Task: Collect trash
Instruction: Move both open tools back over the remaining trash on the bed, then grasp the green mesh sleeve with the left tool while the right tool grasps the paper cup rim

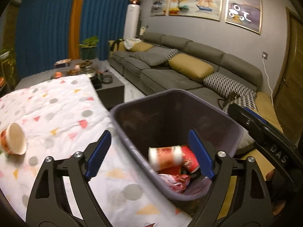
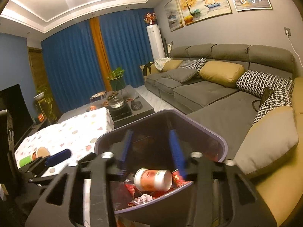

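Grey sofa (image 2: pixel 212 92) with mustard cushions (image 2: pixel 221 72), blue curtains (image 2: pixel 75 64), three paintings (image 1: pixel 197 1) — potted plant (image 2: pixel 116 79), white air conditioner (image 2: pixel 156 41).

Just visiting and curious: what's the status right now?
Left gripper open, right gripper open, both over the bin. Paper cup in the bin with other trash. One cup left on the tablecloth. Nothing blocking.

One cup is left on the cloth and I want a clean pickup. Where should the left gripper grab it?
The cup lies tipped, its open mouth facing the left gripper. Come from above and pinch across the side wall near the rim.
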